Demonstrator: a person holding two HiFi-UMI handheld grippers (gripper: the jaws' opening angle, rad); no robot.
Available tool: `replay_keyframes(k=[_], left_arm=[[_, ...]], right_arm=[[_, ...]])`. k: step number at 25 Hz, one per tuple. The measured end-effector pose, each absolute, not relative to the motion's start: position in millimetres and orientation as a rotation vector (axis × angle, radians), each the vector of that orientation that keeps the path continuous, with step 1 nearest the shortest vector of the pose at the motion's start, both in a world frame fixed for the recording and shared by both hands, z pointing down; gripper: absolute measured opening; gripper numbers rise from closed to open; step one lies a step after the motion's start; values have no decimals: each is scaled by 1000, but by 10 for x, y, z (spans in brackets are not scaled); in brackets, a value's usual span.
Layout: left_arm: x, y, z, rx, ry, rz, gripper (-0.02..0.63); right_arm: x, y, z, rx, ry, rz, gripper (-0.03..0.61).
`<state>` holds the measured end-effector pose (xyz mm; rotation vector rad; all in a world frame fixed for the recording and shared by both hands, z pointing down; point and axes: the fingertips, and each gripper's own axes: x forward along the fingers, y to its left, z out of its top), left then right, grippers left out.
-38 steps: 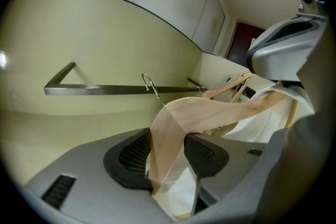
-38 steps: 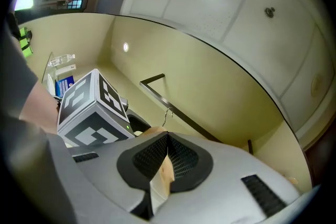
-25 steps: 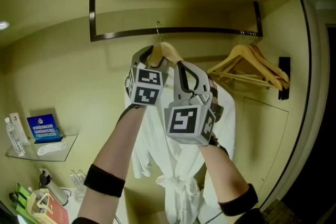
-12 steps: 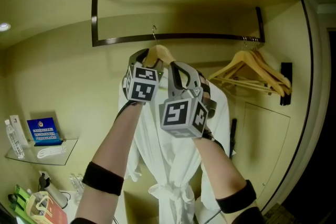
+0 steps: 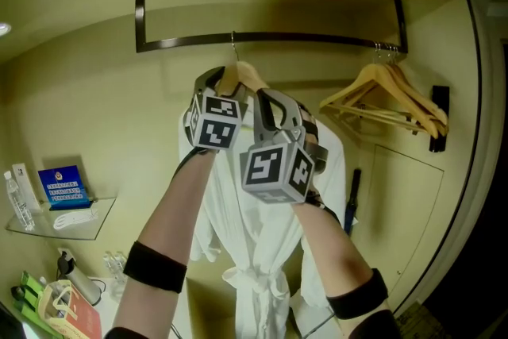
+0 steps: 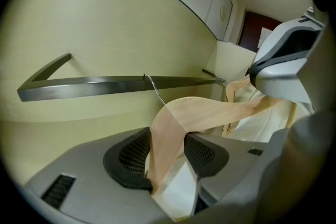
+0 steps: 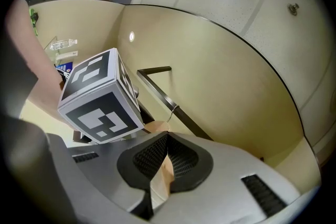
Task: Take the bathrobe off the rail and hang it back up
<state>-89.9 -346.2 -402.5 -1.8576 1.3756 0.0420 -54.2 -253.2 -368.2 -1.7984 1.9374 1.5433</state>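
**Fig.** White bathrobe on wooden hanger, hanging under left-centre stretch of rail. Hanger hook level with rail; whether it sits over the bar cannot be told.
- Left gripper: pads clamped on hanger's left shoulder, robe cloth caught between them beneath wood.
- Right gripper: pads pressed tight on hanger's right shoulder.
- Spare hangers: at rail's right end.
- Glass shelf: on wall, lower left.

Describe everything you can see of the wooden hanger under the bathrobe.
The hanger is pale, smooth, curved wood with a thin metal hook on top, which reaches the dark rail; whether it rests there I can't tell. The white bathrobe drapes over its shoulders. The left gripper is clamped on one arm near the neck, the right gripper on a thin edge beside it.
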Motion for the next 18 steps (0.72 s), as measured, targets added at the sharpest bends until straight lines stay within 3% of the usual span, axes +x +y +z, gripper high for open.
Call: replay_keyframes(k=[11, 16, 18], left_arm=[[-1071, -3306, -3878, -1747, 1375, 7, 204], [-1345, -2986, -3367, -1772, 1378, 28, 198], [-1489, -2863, -3052, -1815, 1389, 38, 163]], right_arm=[[-555, -2516, -3597, -1826, 1948, 1511, 23], [-562, -2345, -3378, -1841, 1957, 1457, 23], [-591, -2238, -3224, -1843, 1965, 1463, 23]])
